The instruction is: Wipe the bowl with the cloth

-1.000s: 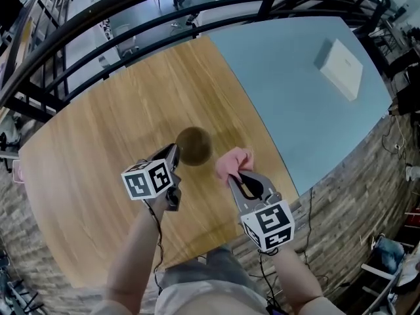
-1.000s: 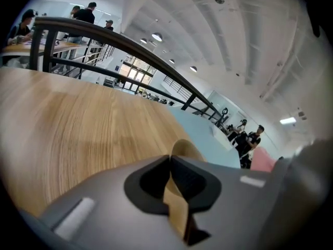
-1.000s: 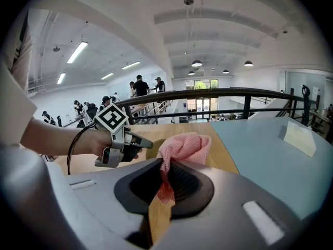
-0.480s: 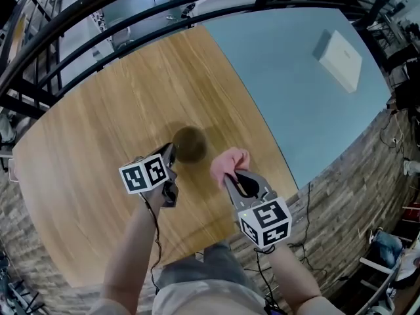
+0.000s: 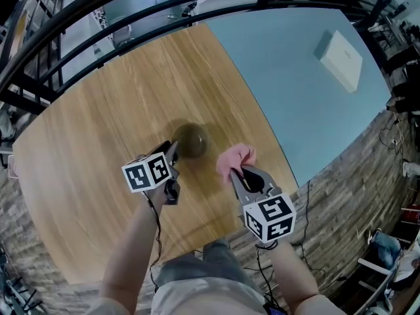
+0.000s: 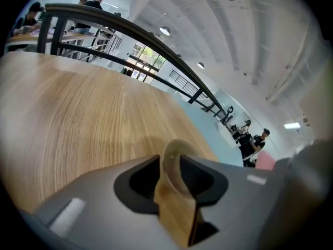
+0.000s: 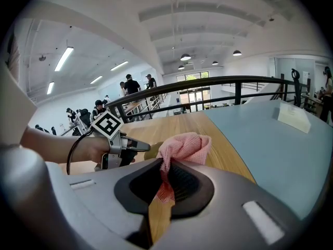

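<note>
Both forearms reach up from the head view's bottom edge, slanting down toward the table, with the left gripper at the bowl in frame centre and the right gripper just right of it. The left gripper view alone shows its jaws, which have just been opening, apart around the bowl's rim. The right jaws are clamped on the pink cloth.

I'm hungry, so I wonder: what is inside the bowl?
Nothing shows inside the bowl: its hollow looks dark and bare. The left hand-held gripper, whose jaws have just been opening with the rim between them, hides the near edge. The pink cloth is outside it.
</note>
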